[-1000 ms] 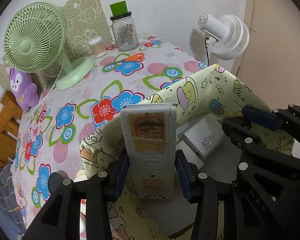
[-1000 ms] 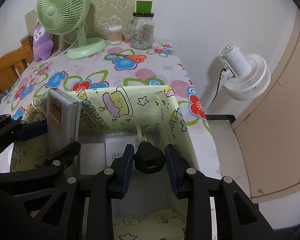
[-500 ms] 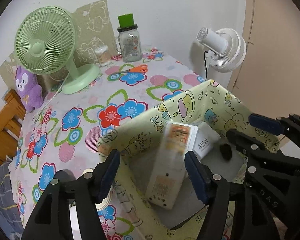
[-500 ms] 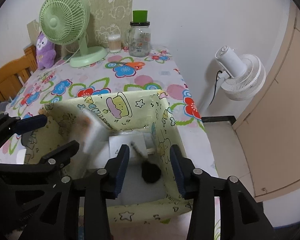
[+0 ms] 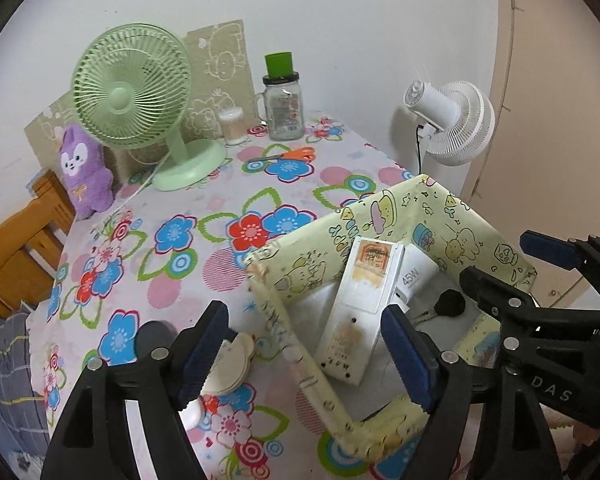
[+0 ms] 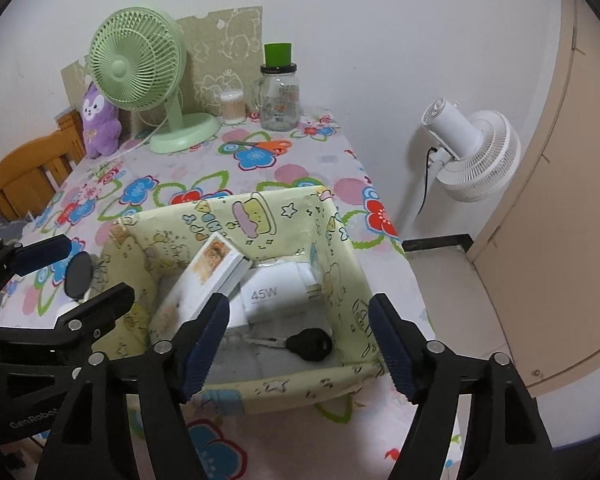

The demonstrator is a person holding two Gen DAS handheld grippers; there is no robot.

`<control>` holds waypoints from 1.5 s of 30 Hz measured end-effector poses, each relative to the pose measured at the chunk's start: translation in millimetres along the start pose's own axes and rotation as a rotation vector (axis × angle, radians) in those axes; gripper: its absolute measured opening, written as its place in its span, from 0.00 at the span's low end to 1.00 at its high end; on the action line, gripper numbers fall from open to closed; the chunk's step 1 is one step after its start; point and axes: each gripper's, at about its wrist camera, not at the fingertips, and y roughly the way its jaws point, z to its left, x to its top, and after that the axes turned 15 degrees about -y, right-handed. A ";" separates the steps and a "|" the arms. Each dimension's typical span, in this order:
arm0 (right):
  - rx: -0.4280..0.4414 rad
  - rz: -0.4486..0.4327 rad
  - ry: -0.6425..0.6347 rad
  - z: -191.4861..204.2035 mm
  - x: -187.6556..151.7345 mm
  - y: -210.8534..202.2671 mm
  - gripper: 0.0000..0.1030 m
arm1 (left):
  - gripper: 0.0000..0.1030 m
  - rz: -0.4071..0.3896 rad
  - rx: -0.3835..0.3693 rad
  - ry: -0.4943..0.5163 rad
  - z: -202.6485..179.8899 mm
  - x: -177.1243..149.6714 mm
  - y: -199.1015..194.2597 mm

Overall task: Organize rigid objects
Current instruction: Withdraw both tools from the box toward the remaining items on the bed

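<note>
Box (image 6: 342,276), yellow cartoon print, sits at the table (image 5: 168,264) edge; inside: white remote (image 5: 356,312) leaning on a 45W charger (image 6: 276,294), black key (image 6: 310,344) on the floor. Left gripper (image 5: 306,354) and right gripper (image 6: 298,348) jaws opening, wide, gripping nothing.

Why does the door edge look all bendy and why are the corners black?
Left wrist view: the fisheye lens bows the door edge and leaves the corners dark; the green fan and box look sharp. Right wrist view: the same curve on the door, even soft light, no glare, and crisp "45W" on the charger.
</note>
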 end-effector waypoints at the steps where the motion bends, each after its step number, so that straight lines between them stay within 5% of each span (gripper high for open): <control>1: -0.001 -0.004 0.000 1.2 -0.6 -2.4 0.76 | 0.80 -0.006 0.000 -0.004 2.7 -1.1 -2.7; 12: 0.007 -0.033 -0.017 27.0 -5.4 -23.2 0.84 | 0.81 -0.045 -0.006 -0.030 28.3 -18.3 -28.6; 21: 0.015 -0.051 -0.020 46.2 -10.3 -34.7 0.84 | 0.95 -0.119 -0.011 -0.019 44.6 -35.7 -52.4; 45: 0.099 -0.073 -0.088 126.5 -25.4 -49.0 0.84 | 0.98 -0.082 0.075 -0.118 119.5 -86.0 -62.6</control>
